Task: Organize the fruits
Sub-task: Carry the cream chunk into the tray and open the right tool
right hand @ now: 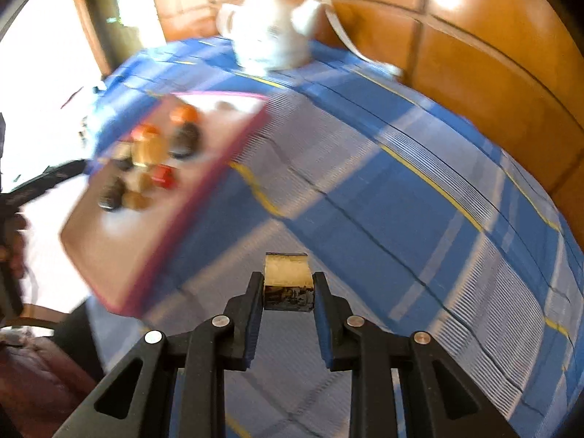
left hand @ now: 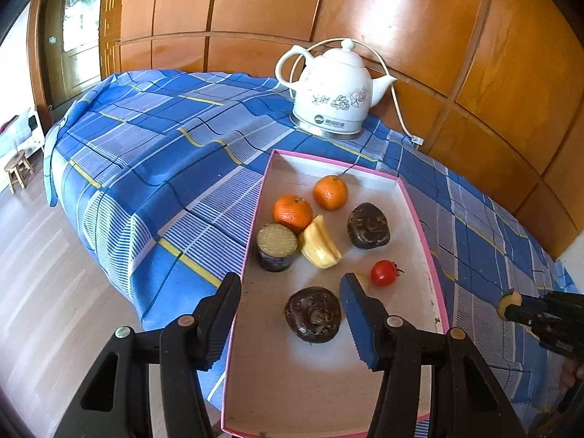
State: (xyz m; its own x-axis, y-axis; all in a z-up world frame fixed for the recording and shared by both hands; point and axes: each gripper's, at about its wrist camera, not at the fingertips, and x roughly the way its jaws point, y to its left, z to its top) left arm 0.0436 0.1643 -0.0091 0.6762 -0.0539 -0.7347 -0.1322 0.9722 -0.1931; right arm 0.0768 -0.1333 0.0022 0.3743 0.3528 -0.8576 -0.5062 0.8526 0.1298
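Note:
A pink-rimmed white tray (left hand: 419,200) lies on the blue checked cloth. It holds two oranges (left hand: 330,192), a cut dark-skinned stub (left hand: 276,246), a yellow piece (left hand: 319,244), two dark lumps (left hand: 368,225) and a cherry tomato (left hand: 383,272). My left gripper (left hand: 292,314) hovers open over the tray's near left rim, one finger outside the rim and one inside, with the nearer dark lump (left hand: 313,314) showing between them. Off the tray's right side, my right gripper (right hand: 288,284) is shut on a short stub (right hand: 288,281) with a pale cut face and dark skin, above the cloth.
A white kettle (left hand: 334,91) on its base stands behind the tray, its cord running to the wood-panelled wall (left hand: 474,54). The cloth-covered table (left hand: 164,146) drops off at the left to a wooden floor with a small stool (left hand: 16,171). The right wrist view is motion-blurred.

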